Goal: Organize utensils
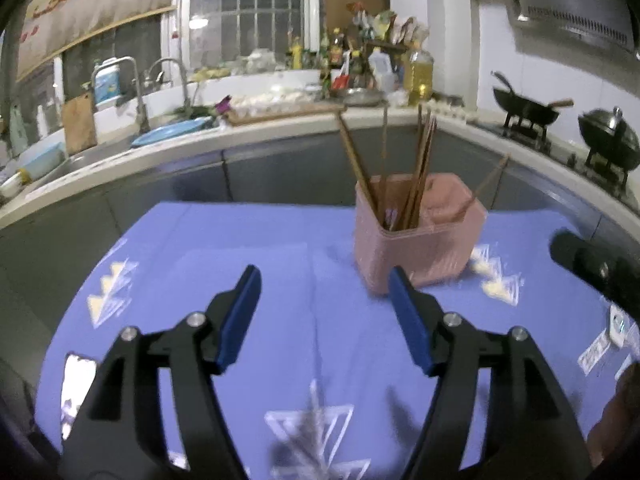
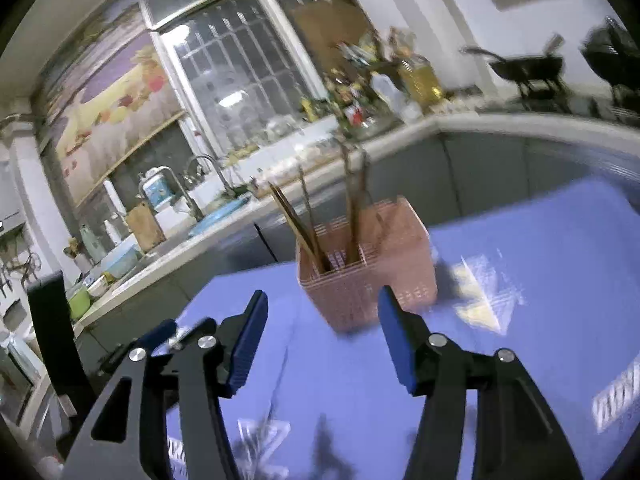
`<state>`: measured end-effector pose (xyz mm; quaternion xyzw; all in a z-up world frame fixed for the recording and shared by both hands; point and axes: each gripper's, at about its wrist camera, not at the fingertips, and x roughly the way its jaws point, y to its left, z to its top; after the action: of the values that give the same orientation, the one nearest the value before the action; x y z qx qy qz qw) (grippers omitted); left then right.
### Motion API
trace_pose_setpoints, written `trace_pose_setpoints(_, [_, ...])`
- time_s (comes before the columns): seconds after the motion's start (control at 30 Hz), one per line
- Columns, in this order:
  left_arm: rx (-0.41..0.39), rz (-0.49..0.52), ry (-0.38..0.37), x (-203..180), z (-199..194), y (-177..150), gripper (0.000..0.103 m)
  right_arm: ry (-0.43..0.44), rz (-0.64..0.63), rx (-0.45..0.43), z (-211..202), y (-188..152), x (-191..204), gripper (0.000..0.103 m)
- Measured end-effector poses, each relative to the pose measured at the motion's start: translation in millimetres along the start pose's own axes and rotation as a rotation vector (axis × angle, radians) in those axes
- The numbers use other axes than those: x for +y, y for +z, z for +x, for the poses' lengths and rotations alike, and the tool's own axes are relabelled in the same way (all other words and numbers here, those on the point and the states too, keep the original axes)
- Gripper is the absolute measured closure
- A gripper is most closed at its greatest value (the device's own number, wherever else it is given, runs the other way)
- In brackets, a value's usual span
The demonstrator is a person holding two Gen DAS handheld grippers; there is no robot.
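A pink slatted utensil holder (image 1: 416,240) stands on the blue tablecloth (image 1: 240,248), toward its far side. Several brown chopsticks (image 1: 420,168) lean out of it. My left gripper (image 1: 324,276) hangs over the cloth, nearer to me than the holder, open with nothing between its blue pads (image 1: 240,320). In the right wrist view the same pink holder (image 2: 368,264) with its chopsticks (image 2: 304,232) sits just beyond my right gripper (image 2: 322,300), which is also open and empty. The left gripper's black frame (image 2: 168,332) shows at the left there.
A kitchen counter (image 1: 280,132) curves behind the table, with a sink and taps (image 1: 160,92), a blue plate (image 1: 168,134), bottles and an oil jug (image 1: 418,76). Two black woks (image 1: 528,110) sit on the stove at right. Cabinet fronts stand below the counter.
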<state>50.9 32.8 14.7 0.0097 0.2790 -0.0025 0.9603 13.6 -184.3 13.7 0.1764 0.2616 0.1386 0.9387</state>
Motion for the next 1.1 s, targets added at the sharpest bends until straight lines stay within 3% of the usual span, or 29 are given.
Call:
trace_pose_setpoints(0.33, [0.024, -0.001, 0.033, 3.7, -36.9, -42.1, 0.033, -0.004, 0.061, 0.074, -31.4, -47.4, -4.7, 0.044])
trace_pose_setpoints(0.5, [0.028, 0.008, 0.031, 2.8, -43.0, -48.5, 0.033, 0.010, 0.067, 0.072, -38.4, -50.6, -1.8, 0.042])
trace_pose_setpoints(1.1, [0.088, 0.003, 0.040, 2.9, -35.6, -59.9, 0.015, 0.000, 0.098, 0.124, -30.2, -59.4, -6.0, 0.037])
